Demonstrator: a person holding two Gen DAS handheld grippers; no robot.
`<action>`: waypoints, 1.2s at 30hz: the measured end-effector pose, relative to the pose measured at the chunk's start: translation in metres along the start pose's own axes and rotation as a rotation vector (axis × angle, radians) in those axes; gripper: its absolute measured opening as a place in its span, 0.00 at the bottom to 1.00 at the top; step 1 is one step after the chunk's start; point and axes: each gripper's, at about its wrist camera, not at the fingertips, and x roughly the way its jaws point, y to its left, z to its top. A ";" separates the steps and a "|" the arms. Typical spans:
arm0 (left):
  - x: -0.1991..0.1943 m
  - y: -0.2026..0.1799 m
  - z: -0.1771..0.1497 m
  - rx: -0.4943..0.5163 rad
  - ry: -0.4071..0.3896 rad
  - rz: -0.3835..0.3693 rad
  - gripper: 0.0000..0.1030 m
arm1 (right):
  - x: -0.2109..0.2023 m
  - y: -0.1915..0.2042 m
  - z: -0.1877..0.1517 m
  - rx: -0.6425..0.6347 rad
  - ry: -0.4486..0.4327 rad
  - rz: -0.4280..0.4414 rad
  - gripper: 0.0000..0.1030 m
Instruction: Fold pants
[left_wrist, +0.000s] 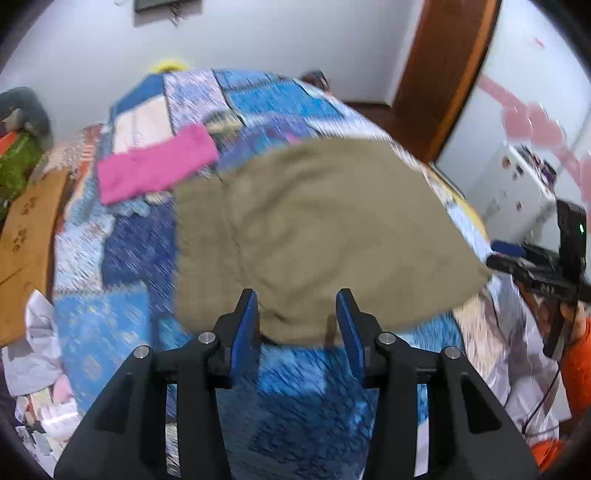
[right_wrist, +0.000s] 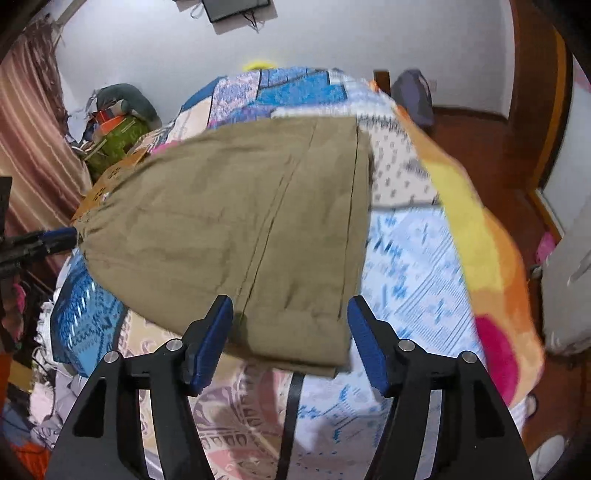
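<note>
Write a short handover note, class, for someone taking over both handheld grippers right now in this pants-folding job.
Left gripper: open, holding nothing, at the near edge of the olive-brown cloth pants.
Right gripper: open, empty, at the near edge of the same pants.
The pants lie folded into a compact block on the blue patchwork bedspread. A folded pink cloth lies apart, further back.
Done: at least one fold appears made; layered edges show in the right wrist view.
Left: probably one more fold or a tidy-up; motion blur hides the details.
</note>
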 end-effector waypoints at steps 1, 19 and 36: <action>-0.003 0.004 0.007 -0.008 -0.015 0.019 0.49 | -0.001 -0.001 0.005 -0.006 -0.013 -0.003 0.59; 0.084 0.086 0.099 -0.131 0.032 0.134 0.56 | 0.073 -0.032 0.136 -0.076 -0.105 -0.044 0.59; 0.143 0.124 0.088 -0.277 0.088 0.095 0.72 | 0.189 -0.050 0.172 -0.152 0.067 -0.054 0.36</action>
